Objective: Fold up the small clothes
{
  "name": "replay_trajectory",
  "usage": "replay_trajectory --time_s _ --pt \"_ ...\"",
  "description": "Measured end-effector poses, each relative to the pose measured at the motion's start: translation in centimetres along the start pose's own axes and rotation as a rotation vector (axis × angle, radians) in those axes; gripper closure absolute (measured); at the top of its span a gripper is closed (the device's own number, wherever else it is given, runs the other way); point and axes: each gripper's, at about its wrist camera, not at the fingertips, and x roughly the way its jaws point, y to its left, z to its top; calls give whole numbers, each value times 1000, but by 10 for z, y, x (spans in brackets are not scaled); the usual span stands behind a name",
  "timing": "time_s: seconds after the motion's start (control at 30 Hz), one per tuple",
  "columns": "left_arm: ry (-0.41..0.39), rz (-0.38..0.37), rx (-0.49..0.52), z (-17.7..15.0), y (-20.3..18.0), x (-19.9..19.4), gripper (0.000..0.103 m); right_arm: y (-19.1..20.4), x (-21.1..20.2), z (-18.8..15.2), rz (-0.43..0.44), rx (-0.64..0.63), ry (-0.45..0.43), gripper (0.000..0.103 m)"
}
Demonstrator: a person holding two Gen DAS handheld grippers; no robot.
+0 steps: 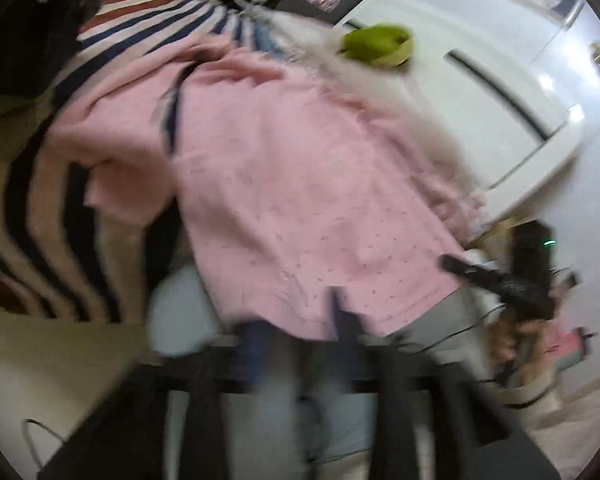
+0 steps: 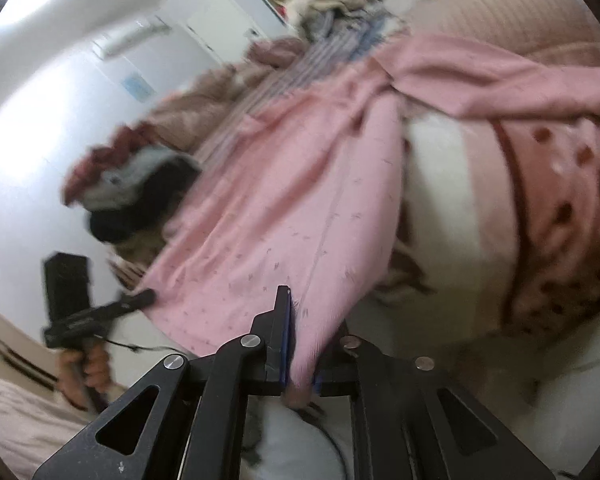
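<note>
Through my left wrist camera the pink garment [image 1: 300, 184], a small top with a tiny printed pattern, lies spread over a striped bedcover [image 1: 40, 216], its hem nearest me. My left gripper [image 1: 296, 320] sits at that hem with its jaws partly spread; motion blur smears the blue pads, so I cannot tell whether they pinch the hem or merely overlap it, though it looks as if one finger lies over the cloth. Off to the right I see my right gripper [image 1: 456, 264] meeting the hem's far corner, a hand [image 1: 516, 344] below it. A green plush toy [image 1: 376, 46] sits beyond the garment by a white cabinet [image 1: 500, 92]. Through my right wrist camera the jaws of the right gripper [image 2: 300, 344] are pressed nearly together, pinching a fold of the pink hem that hangs between the pads. The left gripper [image 2: 146, 298] shows at the left, touching the other corner. The cloth is thin, light and limp: it will sag between two holds and slide easily on the bed, so I judge the hem corners the best places to grip, kept taut between us. The collar end and one sleeve are bunched, and the top edge is hard to trace among a polka-dot blanket [image 2: 560, 208] and piled laundry [image 2: 324, 12].
</note>
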Motion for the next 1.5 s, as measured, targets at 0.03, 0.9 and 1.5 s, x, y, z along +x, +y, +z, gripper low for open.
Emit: replay_trajectory --time_s 0.03,0.9,1.5 --pt "-14 51 7 1 3 -2 45 -3 2 -2 -27 7 10 90" --pt "-187 336 2 81 77 41 94 53 10 67 -78 -148 -142 44" --pt "-166 -147 313 125 -71 25 93 28 -14 62 -44 -99 -205 45"
